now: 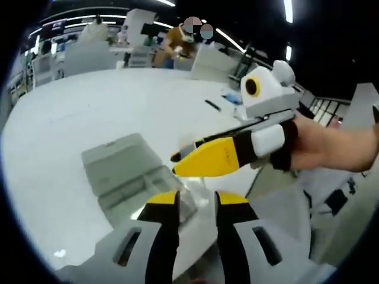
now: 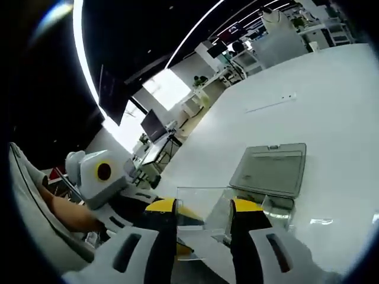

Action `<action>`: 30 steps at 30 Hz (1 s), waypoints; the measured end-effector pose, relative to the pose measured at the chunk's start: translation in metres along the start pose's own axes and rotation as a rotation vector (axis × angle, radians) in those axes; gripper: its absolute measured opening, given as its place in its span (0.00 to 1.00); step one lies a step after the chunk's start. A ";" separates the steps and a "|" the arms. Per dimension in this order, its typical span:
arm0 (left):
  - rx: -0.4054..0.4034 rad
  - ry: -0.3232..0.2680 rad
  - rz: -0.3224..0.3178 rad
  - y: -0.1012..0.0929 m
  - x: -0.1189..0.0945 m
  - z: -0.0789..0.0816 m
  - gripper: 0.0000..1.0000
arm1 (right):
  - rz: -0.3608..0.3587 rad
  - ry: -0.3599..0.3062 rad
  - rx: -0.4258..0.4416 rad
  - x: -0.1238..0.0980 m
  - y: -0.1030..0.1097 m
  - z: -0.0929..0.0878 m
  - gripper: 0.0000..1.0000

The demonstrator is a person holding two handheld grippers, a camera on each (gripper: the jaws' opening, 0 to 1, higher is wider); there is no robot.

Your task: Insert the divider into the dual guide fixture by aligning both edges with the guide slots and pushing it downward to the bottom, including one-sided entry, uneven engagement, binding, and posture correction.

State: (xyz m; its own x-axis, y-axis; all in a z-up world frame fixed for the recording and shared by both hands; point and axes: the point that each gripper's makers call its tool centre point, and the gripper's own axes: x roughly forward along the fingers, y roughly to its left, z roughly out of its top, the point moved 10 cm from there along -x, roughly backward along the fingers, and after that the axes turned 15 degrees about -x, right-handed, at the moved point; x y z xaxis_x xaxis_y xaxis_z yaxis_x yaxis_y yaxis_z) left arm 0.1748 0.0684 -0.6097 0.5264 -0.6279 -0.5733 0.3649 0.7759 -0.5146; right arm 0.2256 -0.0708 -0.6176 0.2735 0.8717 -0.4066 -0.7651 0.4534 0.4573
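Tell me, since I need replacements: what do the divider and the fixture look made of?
The divider looks like clear acrylic or similar plastic: you see the gripper through it, and its edges catch light. The fixture looks like matte grey plastic, moulded or printed, with a dull, even surface; painted metal cannot be ruled out.

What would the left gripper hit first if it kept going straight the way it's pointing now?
Probably the clear divider just beyond the left gripper and its jaw tips, then the grey fixture on the white table. The right gripper crosses close above that line, though depth is unclear.
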 end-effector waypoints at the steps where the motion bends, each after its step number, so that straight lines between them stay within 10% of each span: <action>1: -0.003 0.003 0.007 0.000 0.001 0.000 0.19 | -0.008 0.004 0.005 0.001 0.000 0.000 0.31; 30: -0.050 0.050 0.143 -0.004 0.018 -0.010 0.04 | -0.178 0.068 0.055 0.009 0.007 -0.006 0.30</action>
State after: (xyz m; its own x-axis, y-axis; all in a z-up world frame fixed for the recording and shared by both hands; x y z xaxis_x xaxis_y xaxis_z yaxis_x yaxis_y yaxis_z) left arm 0.1756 0.0538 -0.6241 0.5312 -0.5144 -0.6732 0.2498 0.8543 -0.4557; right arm 0.2187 -0.0611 -0.6226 0.3599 0.7630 -0.5369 -0.6748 0.6103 0.4150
